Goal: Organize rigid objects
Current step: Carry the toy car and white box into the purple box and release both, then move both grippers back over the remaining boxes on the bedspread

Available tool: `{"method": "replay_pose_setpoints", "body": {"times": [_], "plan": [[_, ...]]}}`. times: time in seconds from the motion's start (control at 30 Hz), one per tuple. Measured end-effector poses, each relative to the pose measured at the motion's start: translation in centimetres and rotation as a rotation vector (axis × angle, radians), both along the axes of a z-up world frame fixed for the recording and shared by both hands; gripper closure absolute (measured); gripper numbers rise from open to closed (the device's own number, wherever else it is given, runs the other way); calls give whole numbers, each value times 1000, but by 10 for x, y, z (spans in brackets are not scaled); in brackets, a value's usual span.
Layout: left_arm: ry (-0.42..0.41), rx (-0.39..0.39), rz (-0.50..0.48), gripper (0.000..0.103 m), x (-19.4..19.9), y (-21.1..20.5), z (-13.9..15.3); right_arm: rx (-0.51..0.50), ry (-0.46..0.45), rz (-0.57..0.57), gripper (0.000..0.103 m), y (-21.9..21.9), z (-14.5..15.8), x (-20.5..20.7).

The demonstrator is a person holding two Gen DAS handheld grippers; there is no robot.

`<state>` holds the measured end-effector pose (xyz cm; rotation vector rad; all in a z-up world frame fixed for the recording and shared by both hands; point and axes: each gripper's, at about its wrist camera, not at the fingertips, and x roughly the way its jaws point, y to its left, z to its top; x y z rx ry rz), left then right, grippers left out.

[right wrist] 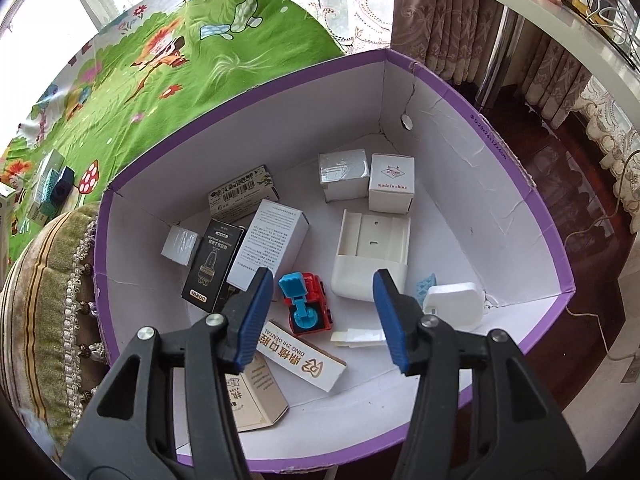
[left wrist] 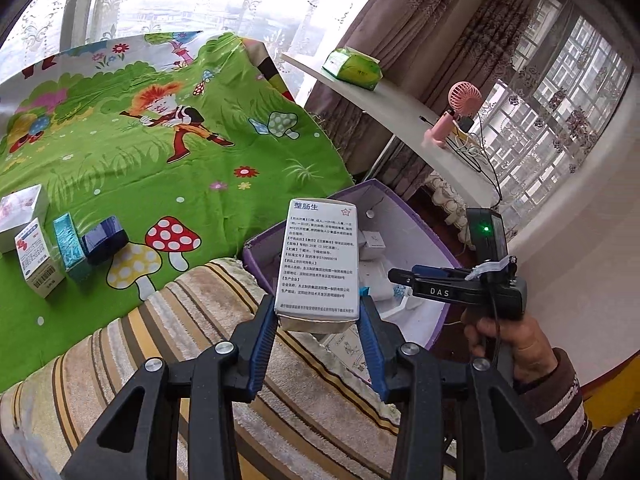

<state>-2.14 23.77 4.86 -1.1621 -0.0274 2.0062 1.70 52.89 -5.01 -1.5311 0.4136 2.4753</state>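
While left fingers [left wrist: 374, 344] pinch medicine box [left wrist: 320, 258], purple bin [left wrist: 420, 224] beyond

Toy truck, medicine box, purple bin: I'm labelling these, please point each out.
toy truck [right wrist: 309, 303]: right wrist view, red body.
medicine box [left wrist: 320, 258]: left wrist view, printed face.
purple bin [right wrist: 248, 87]: right wrist view, far rim.

I count four boxes [left wrist: 60, 240] left on my green cloth [left wrist: 160, 152], one toy truck [right wrist: 308, 304] in the purple bin [right wrist: 520, 208].

white medicine box [left wrist: 320, 260] hiding much of the purple box [left wrist: 420, 220] interior, right gripper [right wrist: 322, 312] arms covering the tan box [right wrist: 256, 396], small print staying illegible
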Motion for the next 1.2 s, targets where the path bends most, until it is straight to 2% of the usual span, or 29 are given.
{"method": "replay_pose_setpoints", "body": {"times": [0.07, 0.13, 0.8, 1.03, 1.2], "plan": [[-11, -2, -3, 49, 0, 4, -2, 1, 12, 3, 40, -1, 4, 0], [-12, -1, 7, 45, 0, 1, -3, 0, 21, 6, 40, -2, 8, 1], [-29, 4, 84, 45, -10, -25, -8, -15, 40, 36, 38, -17, 19, -3], [-29, 9, 126, 45, -19, -42, -8, -10, 47, 96, 38, -45, 27, -16], [-17, 4, 194, 45, -31, -68, -6, -7, 55, 154, 37, -70, 32, -27]]}}
